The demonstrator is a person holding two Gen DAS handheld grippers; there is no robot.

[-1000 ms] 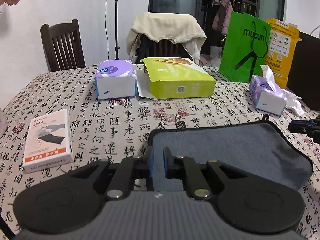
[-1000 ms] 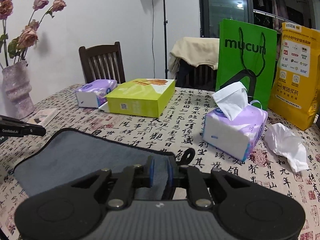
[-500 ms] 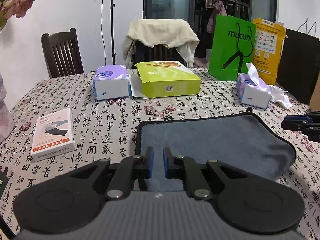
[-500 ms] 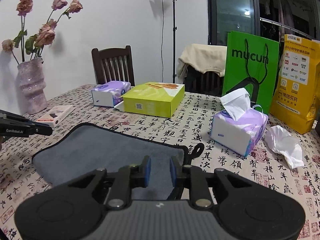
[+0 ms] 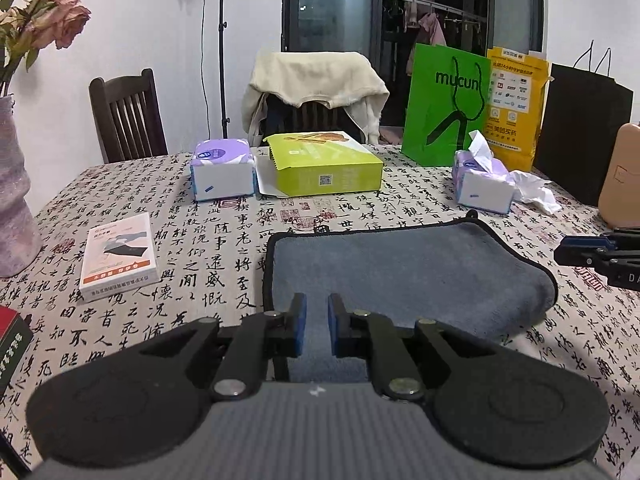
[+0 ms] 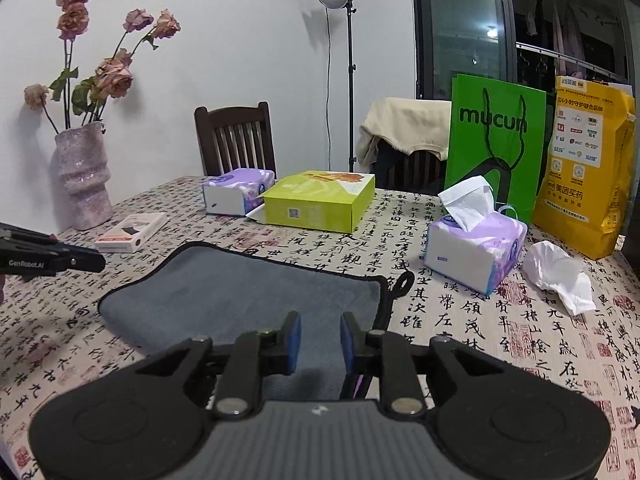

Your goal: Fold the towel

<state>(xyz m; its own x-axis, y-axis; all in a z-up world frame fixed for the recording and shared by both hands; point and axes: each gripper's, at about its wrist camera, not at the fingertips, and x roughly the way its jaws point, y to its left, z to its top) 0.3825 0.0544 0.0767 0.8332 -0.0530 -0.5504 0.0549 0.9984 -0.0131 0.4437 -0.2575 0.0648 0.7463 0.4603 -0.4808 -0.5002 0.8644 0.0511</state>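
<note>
Both grippers had let go and lifted back: my left gripper and right gripper hung with jaws apart above the near edge of the grey towel, folded flat on the desk. One fold looked finished.

Bare tablecloth lies open between the towel and the flat white box to its left. Beyond the towel, a tissue pack, a green carton and an opened tissue pack with crumpled paper beside it block the far side.
</note>
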